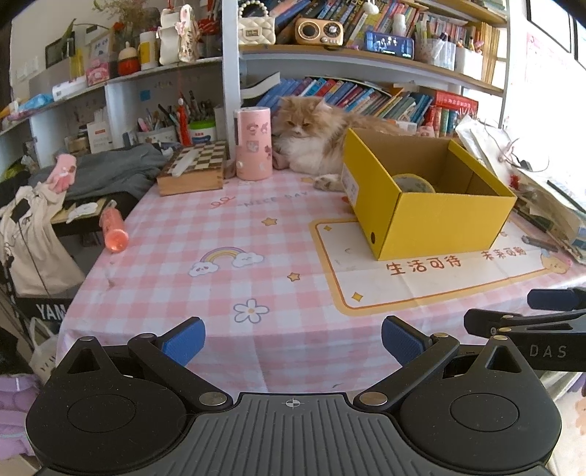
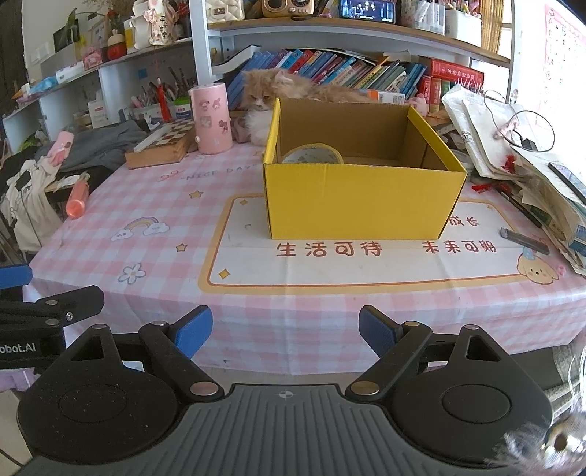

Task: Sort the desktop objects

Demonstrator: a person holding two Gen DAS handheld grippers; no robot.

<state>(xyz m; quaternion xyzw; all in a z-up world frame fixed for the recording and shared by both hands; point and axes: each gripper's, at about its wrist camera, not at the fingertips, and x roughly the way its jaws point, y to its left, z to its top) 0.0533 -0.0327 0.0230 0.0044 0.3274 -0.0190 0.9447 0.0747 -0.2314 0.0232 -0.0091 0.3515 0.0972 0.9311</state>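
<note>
Grippers idle at near edge: left gripper (image 1: 291,338) and right gripper (image 2: 285,335) spread, empty. Tape roll (image 2: 312,154) sits boxed in yellow box (image 2: 360,197). Next: likely orange tube (image 1: 113,229), far left.

A lived-in home study: a desk under a pink checked tablecloth (image 2: 175,205) printed with rainbows and Chinese characters, backed by shelves (image 2: 329,31) crammed with children's books (image 2: 348,71), pen pots (image 1: 161,126), a small radio (image 1: 319,32) and a quilted handbag (image 1: 256,29). A fluffy ginger cat (image 1: 311,139) lies against the books, beside a chessboard box (image 1: 194,166); clothes (image 1: 110,168) are heaped at the desk's left edge.
</note>
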